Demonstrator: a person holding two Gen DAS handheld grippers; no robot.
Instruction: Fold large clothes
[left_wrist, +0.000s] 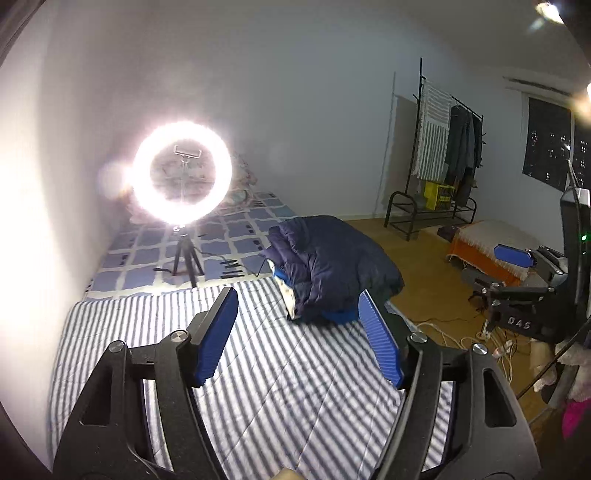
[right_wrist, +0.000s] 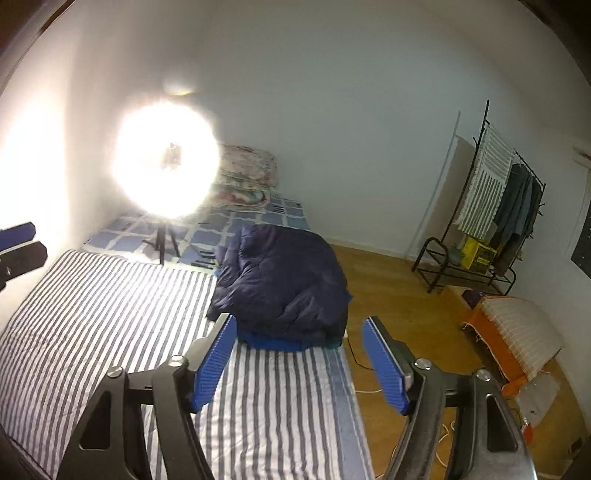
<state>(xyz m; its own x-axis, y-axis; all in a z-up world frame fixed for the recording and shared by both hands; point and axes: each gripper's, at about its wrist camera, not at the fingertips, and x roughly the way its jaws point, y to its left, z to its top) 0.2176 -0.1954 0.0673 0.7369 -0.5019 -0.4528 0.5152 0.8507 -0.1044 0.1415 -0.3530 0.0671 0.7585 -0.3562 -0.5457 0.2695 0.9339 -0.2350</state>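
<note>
A folded navy puffer jacket (left_wrist: 332, 266) lies in a stack on folded blue clothes at the right edge of the striped bed (left_wrist: 147, 332); it also shows in the right wrist view (right_wrist: 284, 284). My left gripper (left_wrist: 299, 317) is open and empty, held above the bed short of the stack. My right gripper (right_wrist: 299, 343) is open and empty, above the bed just in front of the stack. The right gripper's blue pad (left_wrist: 515, 255) shows at the right of the left wrist view.
A lit ring light on a tripod (left_wrist: 183, 173) stands on the checked blanket behind the stack, with cables. A clothes rack (left_wrist: 447, 162) stands by the far wall. An orange-covered cushion (right_wrist: 517, 332) and cables lie on the wood floor at right.
</note>
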